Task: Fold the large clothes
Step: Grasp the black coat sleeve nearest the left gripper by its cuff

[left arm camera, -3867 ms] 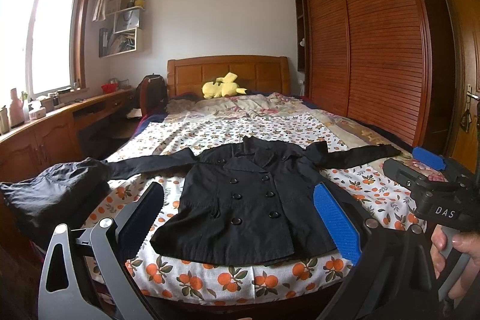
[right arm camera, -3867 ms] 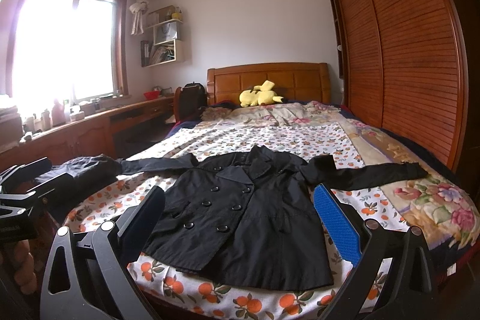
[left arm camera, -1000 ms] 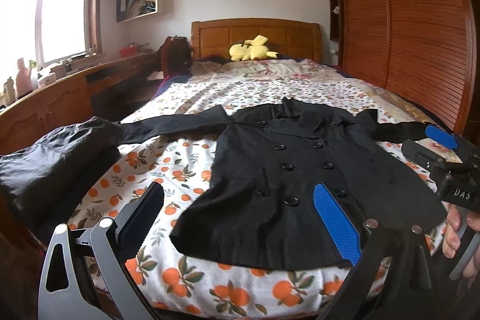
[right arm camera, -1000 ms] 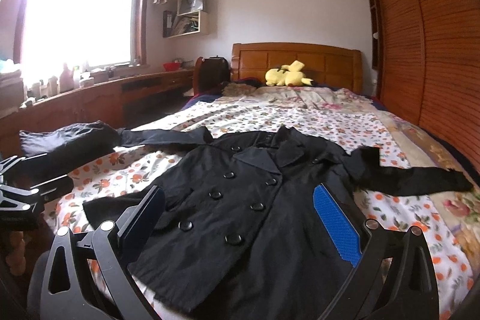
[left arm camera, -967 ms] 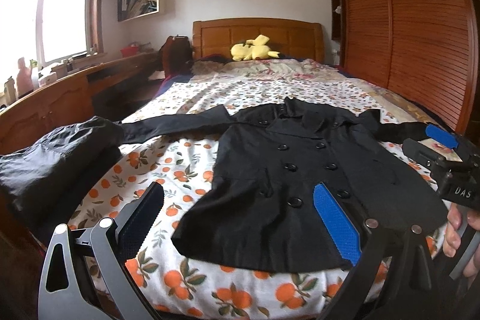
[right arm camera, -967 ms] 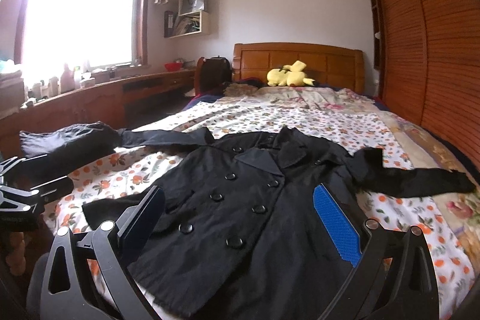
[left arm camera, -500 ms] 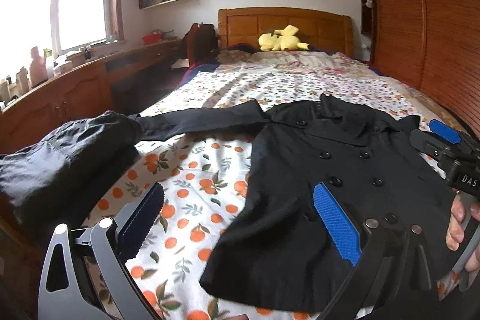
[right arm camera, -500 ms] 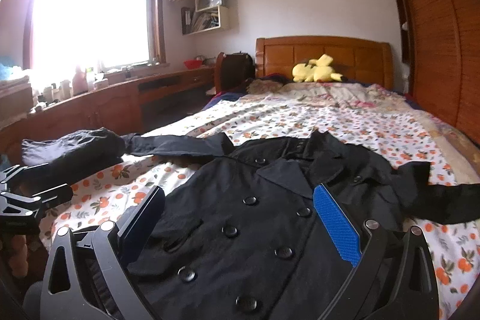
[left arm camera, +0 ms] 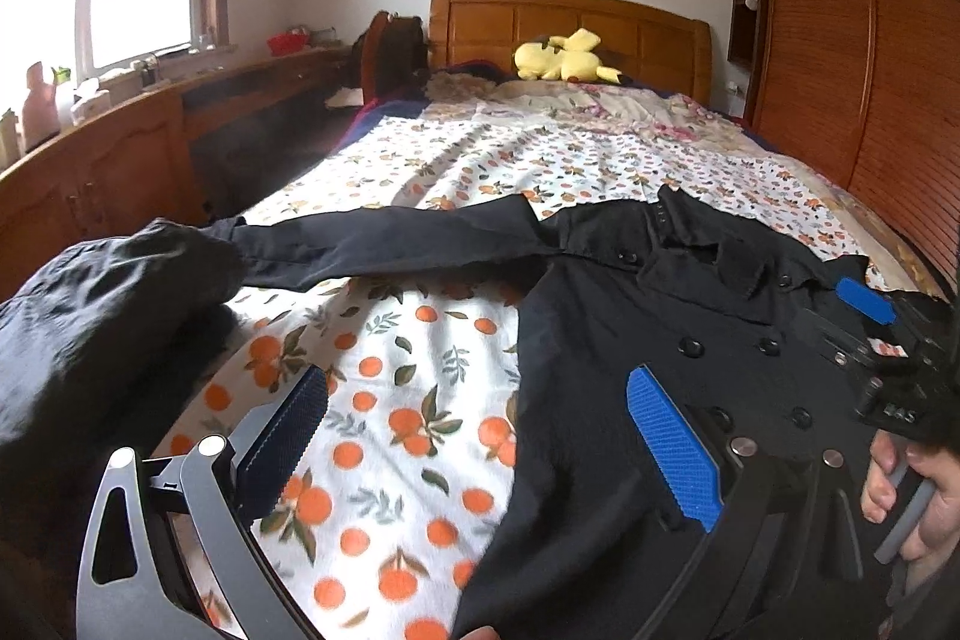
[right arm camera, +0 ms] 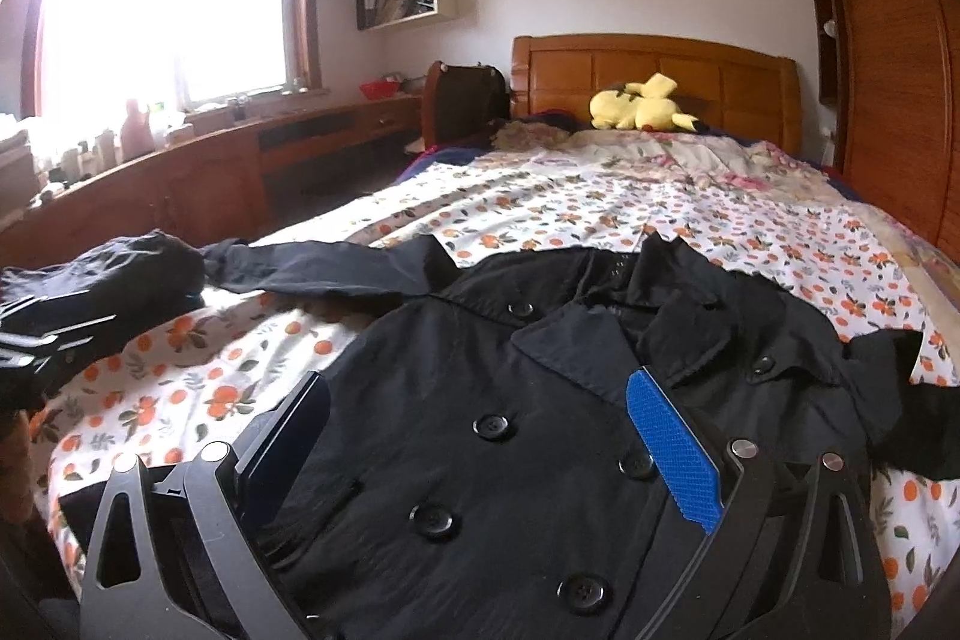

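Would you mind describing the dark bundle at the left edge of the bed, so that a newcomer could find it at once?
Start from the bed with the orange-print sheet, where a black double-breasted coat lies spread flat. Follow the coat's outstretched sleeve toward the window side; its cuff ends at the dark bundle. Unlike the flat, buttoned coat, it is a rumpled heap showing no buttons.

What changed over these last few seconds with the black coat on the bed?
Both open grippers, left gripper and right gripper, moved in low toward the black double-breasted coat; neither has gripped it. The coat stayed spread flat on the orange-patterned bedsheet.
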The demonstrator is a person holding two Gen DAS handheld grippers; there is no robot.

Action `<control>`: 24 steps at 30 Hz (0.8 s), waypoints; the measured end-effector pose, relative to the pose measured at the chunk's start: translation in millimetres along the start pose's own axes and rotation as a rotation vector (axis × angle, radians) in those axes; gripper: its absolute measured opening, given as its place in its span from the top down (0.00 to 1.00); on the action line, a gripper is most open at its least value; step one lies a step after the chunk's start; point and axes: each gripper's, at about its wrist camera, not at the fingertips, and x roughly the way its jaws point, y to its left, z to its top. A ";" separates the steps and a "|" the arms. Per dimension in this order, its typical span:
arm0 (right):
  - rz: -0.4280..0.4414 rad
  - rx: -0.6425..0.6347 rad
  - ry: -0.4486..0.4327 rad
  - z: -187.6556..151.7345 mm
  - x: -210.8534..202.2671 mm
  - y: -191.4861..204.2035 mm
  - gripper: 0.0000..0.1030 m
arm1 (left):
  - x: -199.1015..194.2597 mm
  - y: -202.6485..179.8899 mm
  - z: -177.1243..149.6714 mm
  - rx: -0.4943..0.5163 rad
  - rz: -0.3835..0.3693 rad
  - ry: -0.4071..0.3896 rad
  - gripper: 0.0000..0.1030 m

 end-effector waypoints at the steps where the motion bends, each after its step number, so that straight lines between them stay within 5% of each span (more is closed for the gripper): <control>1: -0.003 -0.002 0.006 -1.6 2.2 -1.4 0.07 | 5.2 2.1 1.4 0.000 -0.006 0.006 0.02; 14: -0.024 -0.005 0.079 -18.4 30.8 -9.4 0.07 | 113.9 41.2 47.1 -0.065 -0.035 0.098 0.11; 24: -0.010 0.006 0.090 -21.3 33.0 -11.0 0.07 | 208.7 85.7 69.1 -0.257 0.002 0.198 0.18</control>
